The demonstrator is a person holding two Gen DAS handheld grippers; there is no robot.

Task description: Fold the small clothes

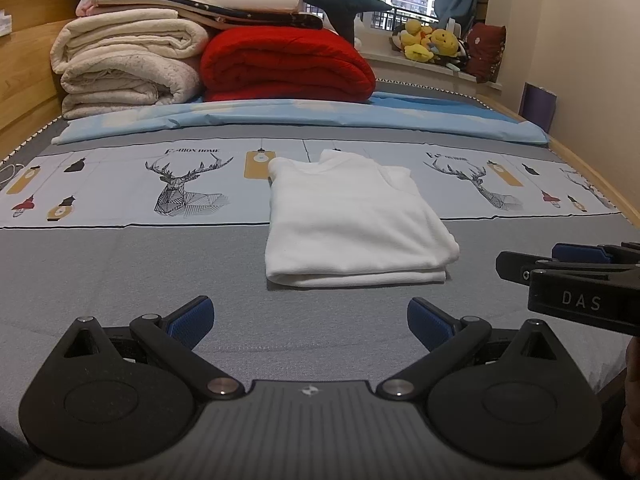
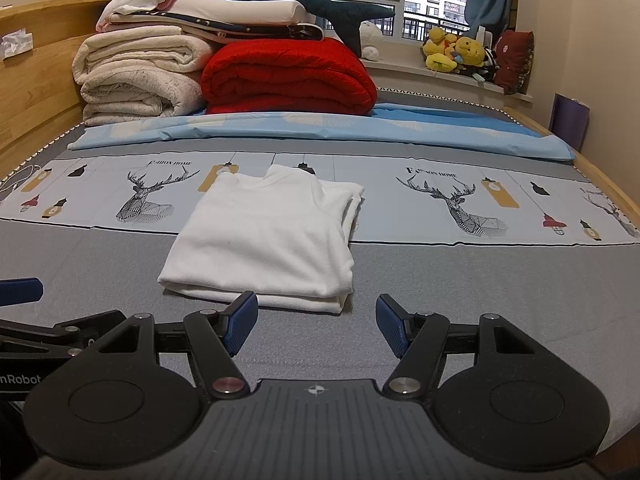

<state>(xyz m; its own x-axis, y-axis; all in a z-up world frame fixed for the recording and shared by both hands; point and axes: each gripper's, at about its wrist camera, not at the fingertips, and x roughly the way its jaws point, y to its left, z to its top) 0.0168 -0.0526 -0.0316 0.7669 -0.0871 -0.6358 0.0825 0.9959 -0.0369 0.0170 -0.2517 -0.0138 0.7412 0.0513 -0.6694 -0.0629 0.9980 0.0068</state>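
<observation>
A white garment (image 1: pixel 352 220) lies folded into a neat rectangle on the bed, collar toward the far side; it also shows in the right wrist view (image 2: pixel 268 236). My left gripper (image 1: pixel 310 324) is open and empty, a little short of the garment's near edge. My right gripper (image 2: pixel 314 326) is open and empty, just short of the garment's near right corner. The right gripper also shows at the right edge of the left wrist view (image 1: pixel 580 276). The left gripper shows at the left edge of the right wrist view (image 2: pixel 24 312).
The grey bed cover (image 1: pixel 120 280) has a pale band with deer prints (image 1: pixel 188 188). A folded blue sheet (image 2: pixel 320 128), cream blankets (image 2: pixel 140 76), a red quilt (image 2: pixel 288 76) and a plush shark are stacked at the far end. Wooden bed frame on both sides.
</observation>
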